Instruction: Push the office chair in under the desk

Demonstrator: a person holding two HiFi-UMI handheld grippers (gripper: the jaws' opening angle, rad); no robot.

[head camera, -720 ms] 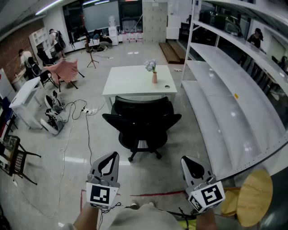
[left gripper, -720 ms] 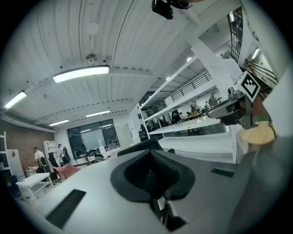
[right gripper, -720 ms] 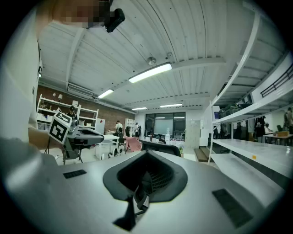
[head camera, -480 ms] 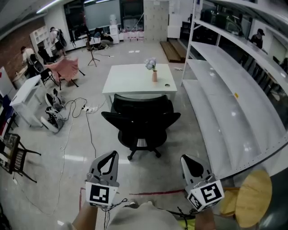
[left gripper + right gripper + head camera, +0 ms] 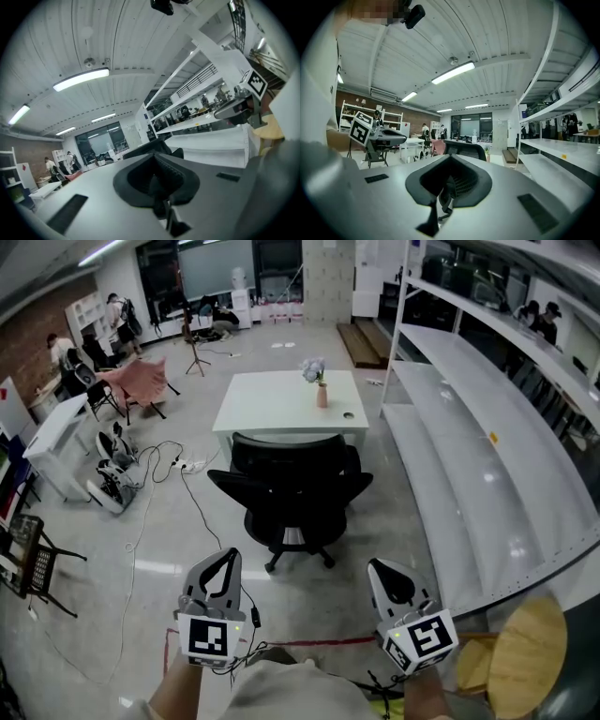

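Observation:
A black office chair (image 5: pixel 292 491) stands on the grey floor with its back toward me, just in front of the white desk (image 5: pixel 281 407). Its seat is only partly under the desk's near edge. A small vase of flowers (image 5: pixel 321 392) stands on the desk. My left gripper (image 5: pixel 228 557) and right gripper (image 5: pixel 379 567) are both shut and empty, held level side by side a good stretch short of the chair. The chair's top (image 5: pixel 464 149) shows over the shut jaws in the right gripper view and also the chair (image 5: pixel 149 147) in the left gripper view.
Long white shelving (image 5: pixel 469 460) runs along the right. A cable (image 5: pixel 187 512) trails over the floor left of the chair. A round wooden stool (image 5: pixel 531 643) is at my right, a red tape line (image 5: pixel 319 643) lies on the floor, and a dark folding chair (image 5: pixel 37 563) stands at the left.
Both grippers have edged slightly forward toward the chair, still shut. The chair and desk have not moved.

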